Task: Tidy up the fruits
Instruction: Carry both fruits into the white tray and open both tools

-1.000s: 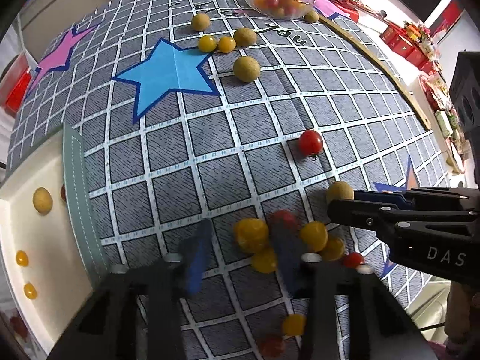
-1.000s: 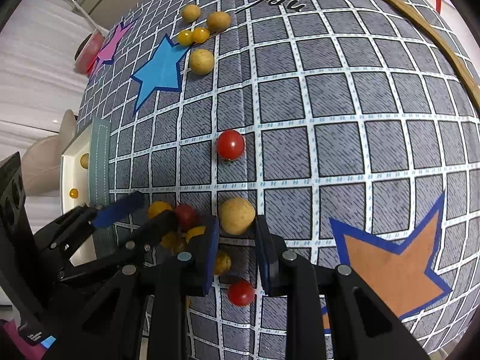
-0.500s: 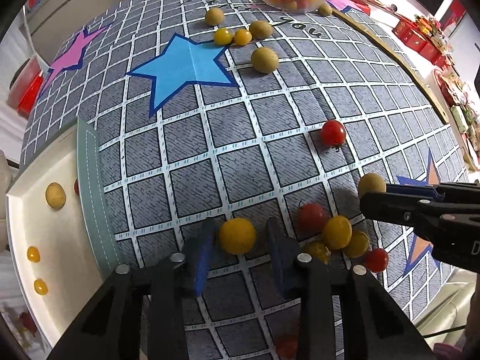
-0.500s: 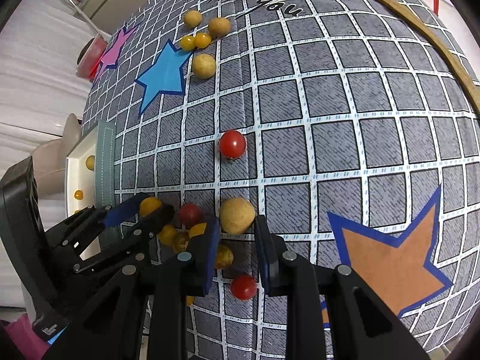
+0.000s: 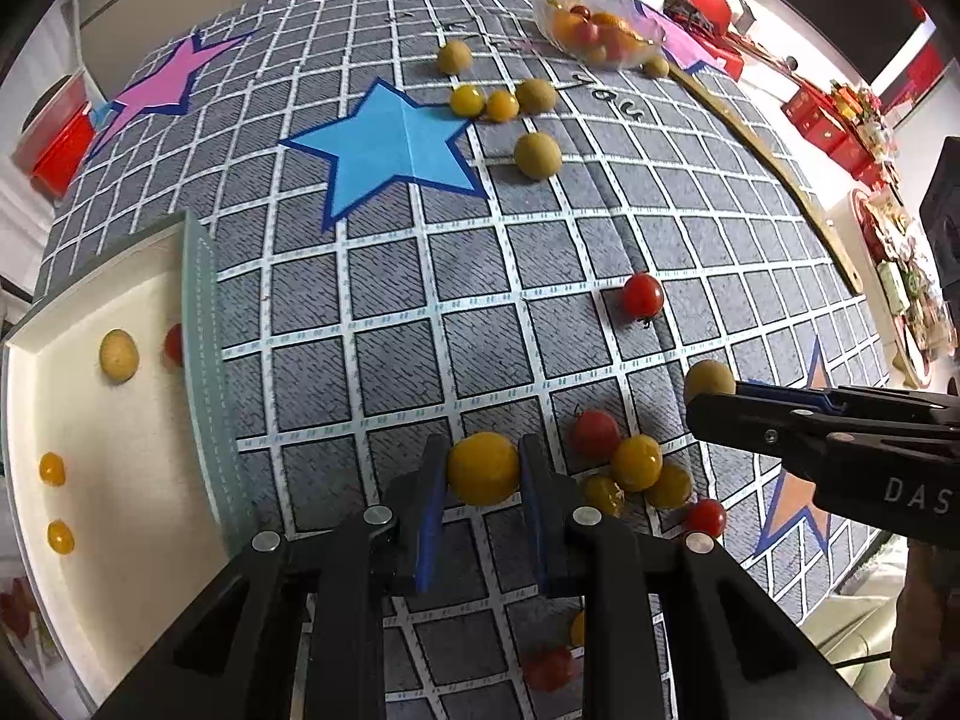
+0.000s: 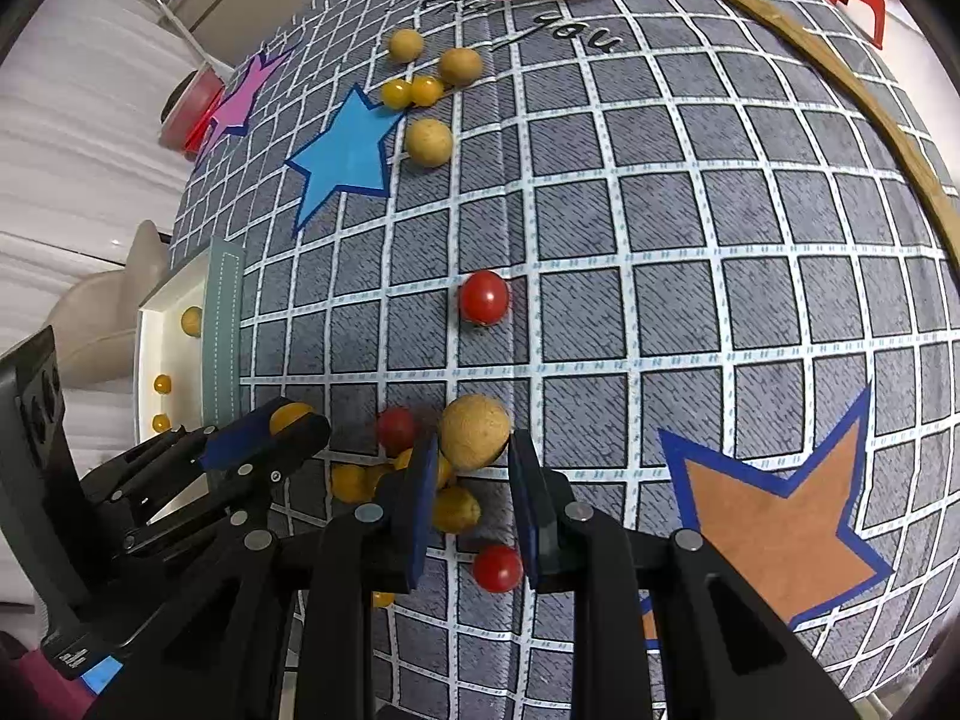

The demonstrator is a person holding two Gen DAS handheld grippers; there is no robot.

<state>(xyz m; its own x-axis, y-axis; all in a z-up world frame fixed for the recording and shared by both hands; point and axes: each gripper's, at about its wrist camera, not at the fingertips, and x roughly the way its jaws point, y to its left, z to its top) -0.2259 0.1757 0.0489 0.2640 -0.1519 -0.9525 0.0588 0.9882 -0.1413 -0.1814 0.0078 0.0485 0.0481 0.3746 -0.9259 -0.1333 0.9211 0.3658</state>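
My left gripper has a round yellow tomato between its blue pads; the jaws are closing and the pads press its sides, just above the checked cloth. The same grip shows at the left of the right wrist view, left gripper on the yellow tomato. My right gripper is shut on a tan round fruit and enters the left wrist view from the right, right gripper. A small heap of red and yellow tomatoes lies between the two grippers.
A white tray at the left edge holds a tan fruit, a red one and two small yellow ones. A glass bowl of fruit stands at the far end. A lone red tomato and several tan and yellow fruits lie on the cloth.
The left gripper drew the yellow tomato leftward out of the heap and its jaws narrowed onto it. The right gripper stayed still, shut on the tan fruit.
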